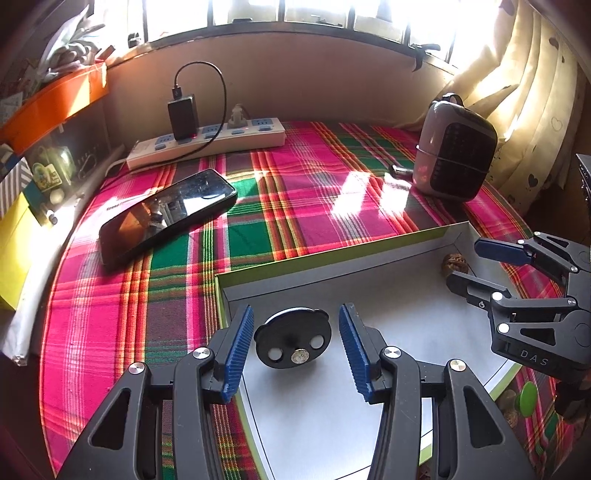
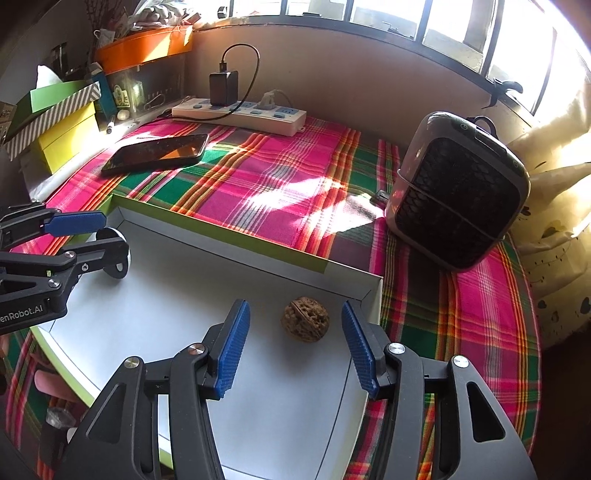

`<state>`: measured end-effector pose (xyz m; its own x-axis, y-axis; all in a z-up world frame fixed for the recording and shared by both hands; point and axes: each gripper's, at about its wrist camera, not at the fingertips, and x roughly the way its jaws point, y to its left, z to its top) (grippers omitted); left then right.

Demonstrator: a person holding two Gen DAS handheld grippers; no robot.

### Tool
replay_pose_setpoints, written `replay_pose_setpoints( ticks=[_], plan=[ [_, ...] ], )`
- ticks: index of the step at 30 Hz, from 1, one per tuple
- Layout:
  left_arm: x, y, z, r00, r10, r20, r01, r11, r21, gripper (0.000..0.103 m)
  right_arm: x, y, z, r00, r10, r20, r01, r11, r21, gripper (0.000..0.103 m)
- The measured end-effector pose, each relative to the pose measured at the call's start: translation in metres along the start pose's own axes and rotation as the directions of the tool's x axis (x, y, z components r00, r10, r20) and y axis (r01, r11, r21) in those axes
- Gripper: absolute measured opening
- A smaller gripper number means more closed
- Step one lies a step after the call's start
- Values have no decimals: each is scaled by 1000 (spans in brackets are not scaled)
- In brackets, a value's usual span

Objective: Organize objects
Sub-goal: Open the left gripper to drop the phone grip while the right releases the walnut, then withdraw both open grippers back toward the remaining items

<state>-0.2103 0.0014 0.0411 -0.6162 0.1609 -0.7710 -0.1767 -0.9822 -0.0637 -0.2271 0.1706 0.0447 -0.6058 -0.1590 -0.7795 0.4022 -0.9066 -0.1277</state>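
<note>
Left gripper [image 1: 296,347] and right gripper [image 2: 295,345] both point forward and down — blue-padded fingers [image 2: 232,350] spread wide, gripping nothing.

Your left wrist view looks closely down into the tray's [image 1: 332,254] left corner; your right wrist view covers its right corner, both facing the window [image 2: 406,18].

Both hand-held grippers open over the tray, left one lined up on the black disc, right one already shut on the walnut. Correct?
Not quite. The right hand-held gripper is open too: in the right wrist view the walnut lies loose on the tray between the fingers, touching neither. The left hand-held gripper is open, lined up on the black disc, as you said.
</note>
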Motion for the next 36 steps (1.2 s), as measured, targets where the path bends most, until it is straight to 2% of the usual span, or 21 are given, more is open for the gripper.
replay_pose_setpoints(
  ticks=[17, 23, 27, 36],
  plan=[
    [-40, -9, -25, 999, 11, 50, -10, 1000, -13, 47, -46, -3, -30, 998, 11, 69, -17, 995, 94, 53],
    [-57, -11, -38, 997, 27, 74, -25, 999, -22, 47, -65, 0, -45, 994, 9, 111, -22, 994, 111, 53],
    [-66, -15, -47, 994, 62, 89, -61, 998, -12, 47, -75, 1, -54, 991, 18, 134, -37, 989, 140, 53],
    [-78, -15, -67, 993, 55, 101, -52, 998, -31, 47, -86, 2, -79, 987, 33, 155, -58, 986, 157, 53]
  ],
)
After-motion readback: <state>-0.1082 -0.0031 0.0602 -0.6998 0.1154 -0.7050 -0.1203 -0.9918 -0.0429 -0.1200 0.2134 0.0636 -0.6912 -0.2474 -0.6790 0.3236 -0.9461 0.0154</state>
